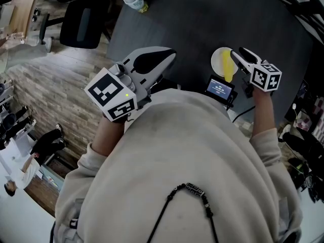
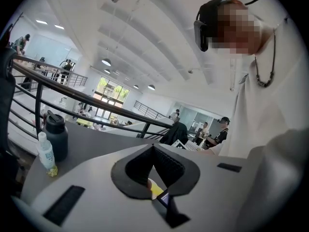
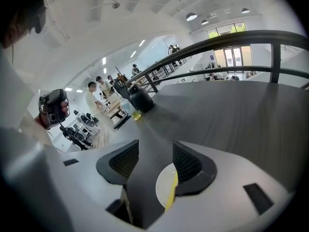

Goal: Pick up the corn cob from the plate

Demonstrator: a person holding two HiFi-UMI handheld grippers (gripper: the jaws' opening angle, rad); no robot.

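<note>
Dark grey desk [image 1: 202, 24] fills the far half of the head view, with plank floor [image 1: 45, 80] to its left and an office chair [image 1: 81, 16] at the far left corner. A clear bottle [image 1: 134, 1] stands at the desk's far edge. The plate [image 1: 217, 59] sits at the right, and the corn cob [image 1: 228, 71] lies along the plate's right side, its near end reaching past the rim. The right gripper [image 1: 238, 53] hangs just over the cob's right flank (whether it touches cannot be told from here). A small device with a lit screen [image 1: 219, 88] lies near the plate. The left gripper [image 1: 169, 54] is held well left of the plate.

Left gripper view: the left gripper [image 2: 153, 146] has its jaws closed tip to tip with nothing between them. A scrap of yellow shows low in the gap beneath. The bottle [image 2: 47, 153] and a dark flask [image 2: 55, 137] stand at the far left before a railing [image 2: 96, 108].

Right gripper view: the right gripper [image 3: 155, 144] has its jaws standing apart around bare desk, holding nothing. The plate [image 3: 163, 185] shows below, partly under the right jaw, with the corn cob [image 3: 171, 193] on its right edge. The bottle [image 3: 128, 108] and flask [image 3: 141, 98] stand far off.
</note>
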